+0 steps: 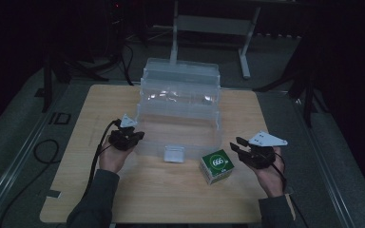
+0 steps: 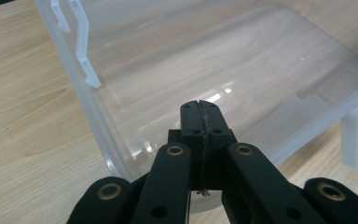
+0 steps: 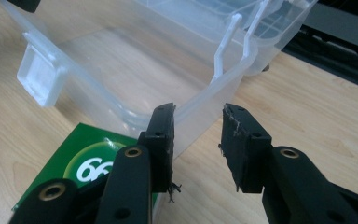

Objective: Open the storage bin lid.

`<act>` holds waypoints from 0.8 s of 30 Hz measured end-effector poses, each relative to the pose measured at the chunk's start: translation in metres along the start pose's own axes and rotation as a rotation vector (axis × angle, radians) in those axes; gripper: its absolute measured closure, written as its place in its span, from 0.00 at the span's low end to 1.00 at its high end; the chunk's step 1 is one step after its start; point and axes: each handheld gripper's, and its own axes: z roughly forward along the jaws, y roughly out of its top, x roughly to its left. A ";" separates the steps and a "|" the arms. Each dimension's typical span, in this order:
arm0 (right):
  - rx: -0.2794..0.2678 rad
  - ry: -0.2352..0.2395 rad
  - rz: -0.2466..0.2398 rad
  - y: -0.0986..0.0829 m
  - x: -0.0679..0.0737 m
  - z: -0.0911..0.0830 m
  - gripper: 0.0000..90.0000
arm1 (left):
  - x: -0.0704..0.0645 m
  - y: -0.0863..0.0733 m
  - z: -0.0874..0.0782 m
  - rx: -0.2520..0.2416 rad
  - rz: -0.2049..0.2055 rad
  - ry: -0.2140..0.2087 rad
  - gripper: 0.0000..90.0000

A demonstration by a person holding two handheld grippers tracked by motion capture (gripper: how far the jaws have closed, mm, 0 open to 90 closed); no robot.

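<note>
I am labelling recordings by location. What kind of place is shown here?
Probably a lab or workshop set up for recording: a wooden tabletop in a dark room, cables on the floor, a metal frame stand behind, and a handheld left gripper.

Dim room; wooden table point(image 1: 123, 199), grey floor point(image 1: 24, 118), possibly desk frame point(image 1: 209, 23) behind.

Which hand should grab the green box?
The right one, probably. The right gripper is open, and the green box sits just beside it. The left gripper is shut, over by the clear plastic bin's other corner.
</note>
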 end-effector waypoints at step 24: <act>0.205 0.054 0.114 0.008 0.025 0.019 0.37 | -0.013 -0.004 -0.019 -0.085 0.010 -0.013 0.87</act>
